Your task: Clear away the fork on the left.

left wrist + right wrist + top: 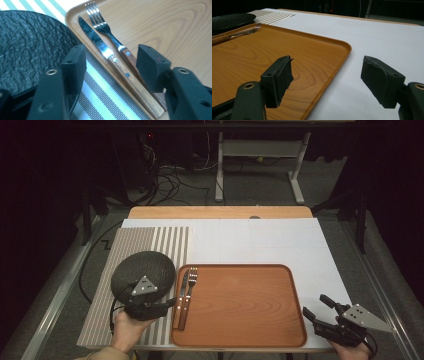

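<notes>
Knife and fork lie side by side along the tray's 9 o'clock edge, the knife on the outside, just beside the rim, with wooden handles toward the person. The left gripper hovers low over these handles, its jaws open and apart, nothing between them; in the left gripper view the knife handle runs in the gap between the two jaws. I judge the step is to pick up the knife. To do it well, the jaws should come down across the handle, not along it, and close on the wood near the rivets, keeping clear of the fork, which is touching or nearly touching it. The dark plate on the striped mat sits at 10 o'clock of the gripper, very near. The right gripper waits open at the tray's 4 o'clock corner, over the white sheet.
</notes>
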Demonstrator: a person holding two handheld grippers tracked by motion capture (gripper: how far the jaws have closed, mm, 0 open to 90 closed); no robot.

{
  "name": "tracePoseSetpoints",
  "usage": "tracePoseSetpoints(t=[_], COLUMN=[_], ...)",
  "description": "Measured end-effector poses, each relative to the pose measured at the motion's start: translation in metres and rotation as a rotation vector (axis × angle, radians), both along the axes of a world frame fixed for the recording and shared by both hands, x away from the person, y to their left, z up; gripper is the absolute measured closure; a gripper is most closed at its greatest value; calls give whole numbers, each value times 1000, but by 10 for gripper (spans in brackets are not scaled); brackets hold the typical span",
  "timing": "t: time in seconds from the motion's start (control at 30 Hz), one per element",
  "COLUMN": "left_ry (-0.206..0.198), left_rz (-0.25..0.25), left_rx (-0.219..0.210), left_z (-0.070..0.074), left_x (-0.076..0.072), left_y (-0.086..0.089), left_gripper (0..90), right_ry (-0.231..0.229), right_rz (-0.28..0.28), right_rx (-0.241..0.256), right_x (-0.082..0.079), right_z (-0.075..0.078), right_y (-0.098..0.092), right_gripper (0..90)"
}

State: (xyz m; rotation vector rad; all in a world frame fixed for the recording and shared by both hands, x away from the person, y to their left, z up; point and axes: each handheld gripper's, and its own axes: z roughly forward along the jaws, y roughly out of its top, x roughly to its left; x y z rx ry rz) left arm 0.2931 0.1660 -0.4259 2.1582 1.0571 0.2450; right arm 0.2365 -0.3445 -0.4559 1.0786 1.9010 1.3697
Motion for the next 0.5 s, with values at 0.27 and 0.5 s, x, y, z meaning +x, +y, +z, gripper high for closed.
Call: tracePoseSetpoints(t=[0.27, 0.5], left_ry=[-40, -72], left_rz=[1, 18], left_rx=[-10, -37], left_z=[-2, -5], left_x=[-5, -10], left_y=[15, 29], left_gripper=[385, 384], right_ry=[2, 2], right_rz=[-2, -3], right_rx=[-1, -1], right_x=[0, 0], right_z=[0, 0], right_y=[0, 0], right_gripper=[256, 256])
